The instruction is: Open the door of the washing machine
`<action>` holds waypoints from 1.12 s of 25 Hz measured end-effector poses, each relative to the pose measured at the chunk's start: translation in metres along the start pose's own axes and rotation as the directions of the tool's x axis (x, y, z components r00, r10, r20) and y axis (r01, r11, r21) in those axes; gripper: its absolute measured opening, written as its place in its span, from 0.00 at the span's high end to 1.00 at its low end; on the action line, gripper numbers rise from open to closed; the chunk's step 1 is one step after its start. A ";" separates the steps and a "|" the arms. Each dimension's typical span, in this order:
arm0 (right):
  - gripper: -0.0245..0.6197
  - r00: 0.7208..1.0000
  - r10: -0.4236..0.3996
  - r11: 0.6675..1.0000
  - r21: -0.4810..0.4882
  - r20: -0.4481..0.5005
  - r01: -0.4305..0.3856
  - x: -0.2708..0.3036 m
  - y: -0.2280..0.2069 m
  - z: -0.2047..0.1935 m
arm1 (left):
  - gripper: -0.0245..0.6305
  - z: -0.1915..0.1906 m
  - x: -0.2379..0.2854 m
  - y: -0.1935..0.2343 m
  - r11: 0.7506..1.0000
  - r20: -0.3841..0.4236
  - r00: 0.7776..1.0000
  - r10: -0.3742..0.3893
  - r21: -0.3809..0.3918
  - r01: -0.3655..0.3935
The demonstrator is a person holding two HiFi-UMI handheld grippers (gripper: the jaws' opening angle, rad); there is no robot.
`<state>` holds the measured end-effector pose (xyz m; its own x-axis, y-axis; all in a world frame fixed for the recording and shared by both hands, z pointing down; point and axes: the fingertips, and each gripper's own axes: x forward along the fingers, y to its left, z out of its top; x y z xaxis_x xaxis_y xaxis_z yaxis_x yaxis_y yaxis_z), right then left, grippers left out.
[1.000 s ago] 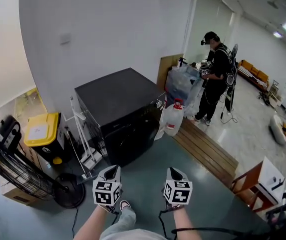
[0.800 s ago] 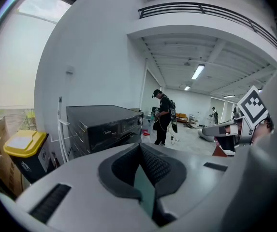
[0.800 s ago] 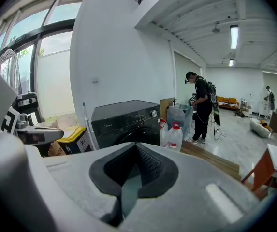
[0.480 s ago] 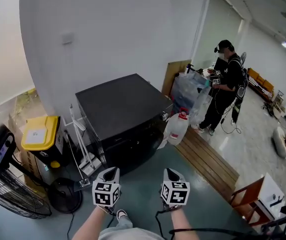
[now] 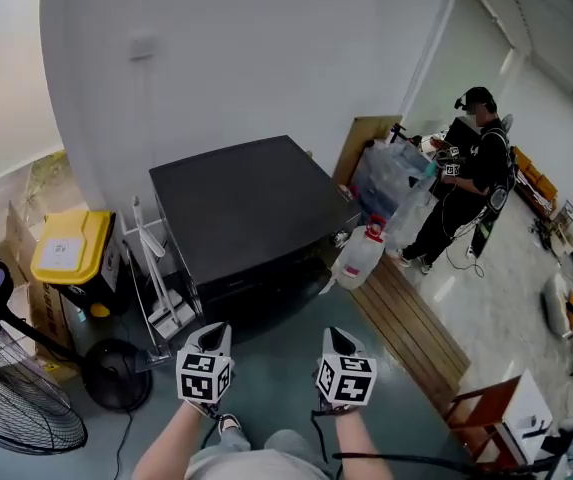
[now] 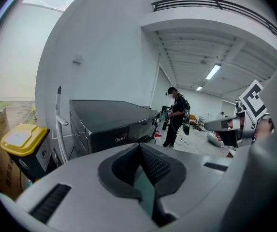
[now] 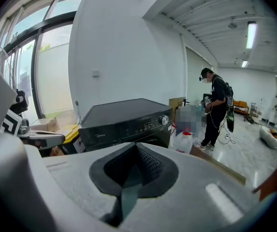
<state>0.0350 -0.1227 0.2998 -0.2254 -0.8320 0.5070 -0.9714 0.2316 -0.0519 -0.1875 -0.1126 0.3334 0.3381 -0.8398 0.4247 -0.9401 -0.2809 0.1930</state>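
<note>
Currently the black washing machine (image 5: 246, 203) stands against the white wall (image 5: 266, 58), and its front door appears closed and untouched. The left gripper (image 5: 216, 334) and right gripper (image 5: 337, 338) sit side by side, well short of the machine. Each has its jaws pressed together on nothing. I judge this an approach posture, with both aimed at the front face.

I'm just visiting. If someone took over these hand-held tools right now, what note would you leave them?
Left tool: shut, empty. Right tool: shut, empty. Both are held short of the black washing machine, touching nothing.
Done: nothing yet on the door; it looks closed.
Left: reach the machine's front, open a tool, grip the door and pull it open.
</note>
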 end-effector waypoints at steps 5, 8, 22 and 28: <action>0.95 0.999 0.041 0.999 -0.016 -0.014 -0.041 0.019 -0.010 0.006 | 0.96 0.001 0.006 0.006 0.998 -0.003 0.998 0.062 -0.024 -0.062; 0.95 0.997 0.074 0.997 -0.036 0.002 -0.074 0.029 -0.016 0.023 | 0.96 0.012 0.009 0.002 0.995 0.017 0.995 0.097 -0.035 -0.096; 0.95 0.988 0.150 0.983 -0.105 -0.033 -0.153 0.060 -0.019 0.026 | 0.96 -0.006 0.012 0.003 0.978 0.007 0.981 0.192 -0.083 -0.191; 0.95 0.986 0.158 0.984 -0.077 -0.061 -0.163 0.075 -0.017 0.009 | 0.96 -0.023 0.026 0.008 0.979 -0.036 0.982 0.186 -0.079 -0.188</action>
<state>0.0343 -0.1936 0.3303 -0.3713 -0.7524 0.5440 -0.9131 0.4022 -0.0669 -0.1851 -0.1261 0.3660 0.1588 -0.8599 0.4851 -0.9806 -0.0804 0.1785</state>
